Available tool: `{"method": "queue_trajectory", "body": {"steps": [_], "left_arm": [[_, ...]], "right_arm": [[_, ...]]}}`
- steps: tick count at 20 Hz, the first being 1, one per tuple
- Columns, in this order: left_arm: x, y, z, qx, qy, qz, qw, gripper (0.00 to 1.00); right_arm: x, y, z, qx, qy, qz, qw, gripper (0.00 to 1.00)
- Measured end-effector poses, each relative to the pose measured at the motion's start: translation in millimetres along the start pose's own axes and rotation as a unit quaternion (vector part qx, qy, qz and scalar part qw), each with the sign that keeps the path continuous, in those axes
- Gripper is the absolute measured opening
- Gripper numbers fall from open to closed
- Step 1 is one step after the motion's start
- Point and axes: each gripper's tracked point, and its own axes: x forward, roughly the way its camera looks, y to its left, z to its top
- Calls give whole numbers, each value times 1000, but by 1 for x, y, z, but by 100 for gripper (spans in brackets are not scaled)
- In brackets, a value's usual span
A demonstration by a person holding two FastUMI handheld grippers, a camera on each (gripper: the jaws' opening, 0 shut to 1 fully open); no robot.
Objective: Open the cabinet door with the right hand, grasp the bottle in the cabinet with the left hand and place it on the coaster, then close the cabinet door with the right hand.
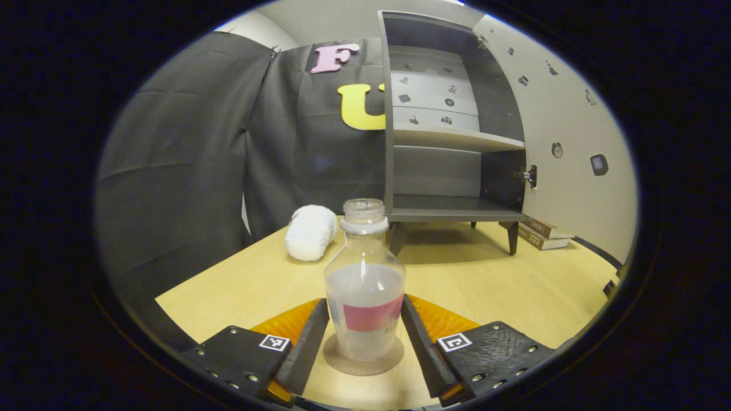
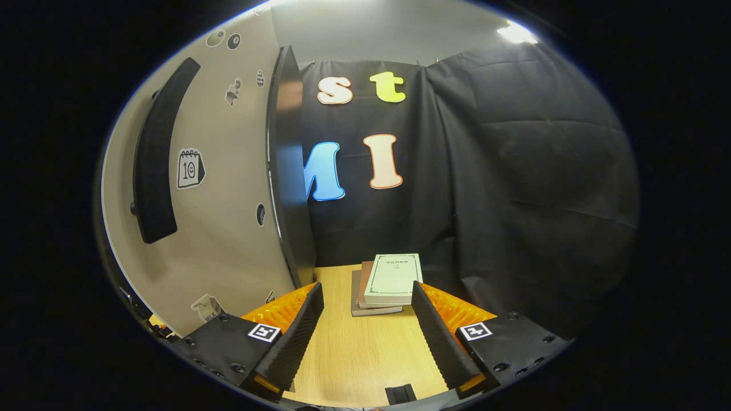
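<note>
The left gripper view has the bottle (image 1: 364,279) standing upright on the round coaster (image 1: 363,361), right between the left tongs (image 1: 364,342). The fingers sit just beside the bottle on either side, but there seems to be a thin gap on both sides, so the tongs look spread a bit wider than the bottle and not squeezing it. The bottle is clear with a pinkish-red label band, no cap on, and some cloudy liquid inside. The counter (image 1: 485,285) is a light wood-grain top. Further back on it stands the cabinet (image 1: 451,137), a dark-framed thing on short legs with its door (image 1: 571,142) swung wide open to the right, shelves bare, little stickers on the door's pale inner face. A white fluffy thing (image 1: 310,232) lies on the counter left of the cabinet, and a couple of books (image 1: 545,234) are stacked near the cabinet's right leg, below the door. Black cloth hangs as the booth wall behind it all. In the right gripper view, the right tongs (image 2: 365,337) are spread wide open with nothing in them, over the same wood counter (image 2: 365,365). The open door (image 2: 228,217) fills the left side, its dark edge facing the camera and a long dark handle (image 2: 157,160) on its pale face. The book stack (image 2: 388,282) lies straight ahead against the black cloth.
</note>
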Motion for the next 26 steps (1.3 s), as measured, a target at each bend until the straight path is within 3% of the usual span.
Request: {"method": "queue_trajectory", "body": {"steps": [6, 8, 10, 15, 16, 17, 21, 26], "left_arm": [[-21, -5, 63, 14, -39, -1, 999, 77], [-31, 0, 87, 11, -48, 11, 999, 78], [-45, 5, 114, 8, -63, 23, 998, 76], [-71, 13, 170, 3, -84, 33, 996, 78], [-76, 16, 182, 2, -90, 33, 995, 78], [-80, 19, 193, 1, -97, 34, 995, 78], [-83, 31, 225, 4, -124, 30, 992, 76], [-71, 48, 234, 0, -130, 19, 991, 76]], "right_arm": [[-6, 7, 23, 19, -28, 22, 999, 98], [-9, 14, 35, 27, -38, 39, 998, 93], [-12, 18, 50, 27, -49, 55, 997, 98], [-20, 41, 78, 26, -79, 96, 992, 98], [-21, 50, 81, 26, -82, 109, 990, 93], [-24, 55, 85, 23, -88, 117, 989, 98], [-26, 53, 89, 0, -94, 98, 991, 97], [-30, 70, 88, -10, -83, 88, 993, 98]]}}
